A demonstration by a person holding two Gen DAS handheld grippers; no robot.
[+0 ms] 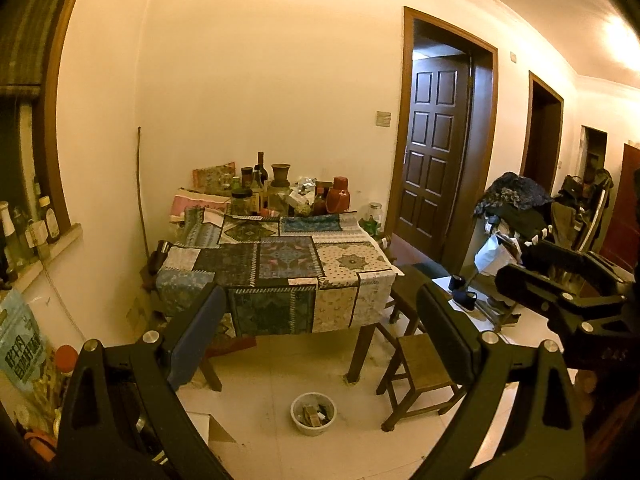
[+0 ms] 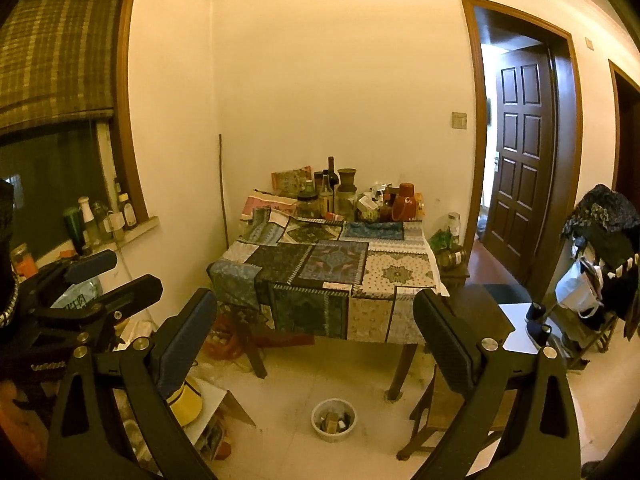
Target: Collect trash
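Both grippers are held high, well back from the table, facing into the room. Left gripper: fingers spread wide, nothing between them. Right gripper: likewise spread and empty.

Trash location: a small white bin stands on the floor in front of the table, beside a stool. It holds some scraps; their kind is too small to tell. The near half of the tablecloth is bare. The far end carries a crowd of bottles, jars and a red flask, with what appears to be crumpled wrapping among them; whether that is trash cannot be settled from here. Loose clutter lies on the floor at the left, under the window sill.

Progress: the scene fits two stages. With scraps in the bin and both grippers empty, collection may be largely complete, or the bin's contents may be standing rubbish with the clutter still to gather. The pictures do not decide it.
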